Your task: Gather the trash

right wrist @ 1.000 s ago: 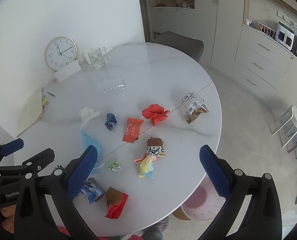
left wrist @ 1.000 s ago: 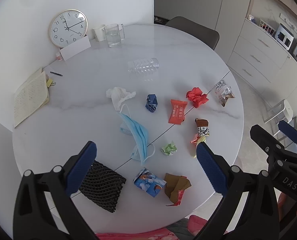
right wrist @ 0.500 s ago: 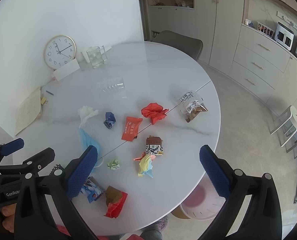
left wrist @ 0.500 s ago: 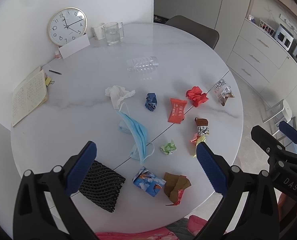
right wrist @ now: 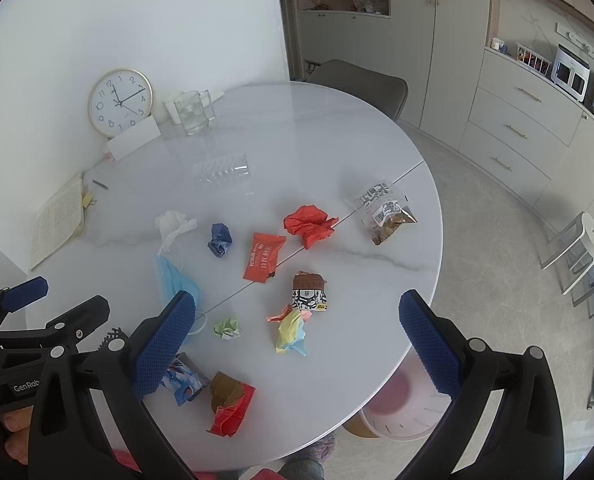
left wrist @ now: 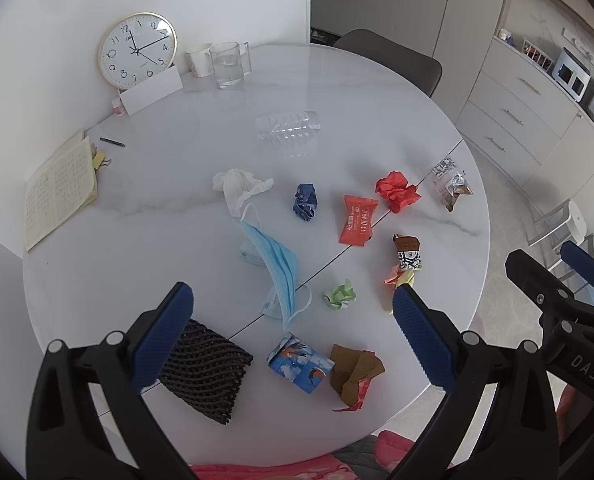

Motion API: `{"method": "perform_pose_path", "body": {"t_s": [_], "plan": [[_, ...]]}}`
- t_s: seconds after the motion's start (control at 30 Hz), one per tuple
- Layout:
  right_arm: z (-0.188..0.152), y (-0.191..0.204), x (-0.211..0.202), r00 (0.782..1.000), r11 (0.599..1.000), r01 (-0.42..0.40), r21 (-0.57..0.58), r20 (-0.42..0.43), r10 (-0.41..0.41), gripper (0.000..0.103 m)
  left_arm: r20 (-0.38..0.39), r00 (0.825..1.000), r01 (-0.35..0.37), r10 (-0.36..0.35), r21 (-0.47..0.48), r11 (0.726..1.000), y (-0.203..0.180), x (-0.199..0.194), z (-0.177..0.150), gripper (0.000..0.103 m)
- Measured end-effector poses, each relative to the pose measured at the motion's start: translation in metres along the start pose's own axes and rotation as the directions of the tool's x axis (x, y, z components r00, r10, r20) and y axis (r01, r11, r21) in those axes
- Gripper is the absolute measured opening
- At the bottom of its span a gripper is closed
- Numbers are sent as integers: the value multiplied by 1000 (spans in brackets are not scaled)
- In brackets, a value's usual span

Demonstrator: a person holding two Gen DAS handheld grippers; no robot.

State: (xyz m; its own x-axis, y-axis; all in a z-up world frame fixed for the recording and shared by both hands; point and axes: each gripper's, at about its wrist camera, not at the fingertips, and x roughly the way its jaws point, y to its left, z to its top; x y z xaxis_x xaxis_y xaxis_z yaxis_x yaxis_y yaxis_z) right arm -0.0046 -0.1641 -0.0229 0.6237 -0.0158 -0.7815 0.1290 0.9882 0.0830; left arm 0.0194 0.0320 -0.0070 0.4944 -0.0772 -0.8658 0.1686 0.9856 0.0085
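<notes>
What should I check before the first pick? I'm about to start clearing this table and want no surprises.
1. Left gripper open, empty: ok.
2. Right gripper open, empty: ok.
3. Bin reachable beside the table edge: ok, though partly hidden.
4. Bin has room: cannot tell.
5. Nearest trash, the blue carton and brown-red wrapper, unobstructed: ok.
6. Glass and clock clear of the trash: ok.

Crumpled wrappers [left wrist: 358, 225], mask [left wrist: 278, 269] strewn on table [left wrist: 97, 280]
</notes>
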Motion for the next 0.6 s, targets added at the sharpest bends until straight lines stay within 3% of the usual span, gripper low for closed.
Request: {"method": "perform_pose_path", "body": {"t_s": [0.6], "plan": [[-1,1,3,1000,1000,7,4,-13,-7,101,-8,1000,-2,2,-5,1000,1,3,-2,95]]}}
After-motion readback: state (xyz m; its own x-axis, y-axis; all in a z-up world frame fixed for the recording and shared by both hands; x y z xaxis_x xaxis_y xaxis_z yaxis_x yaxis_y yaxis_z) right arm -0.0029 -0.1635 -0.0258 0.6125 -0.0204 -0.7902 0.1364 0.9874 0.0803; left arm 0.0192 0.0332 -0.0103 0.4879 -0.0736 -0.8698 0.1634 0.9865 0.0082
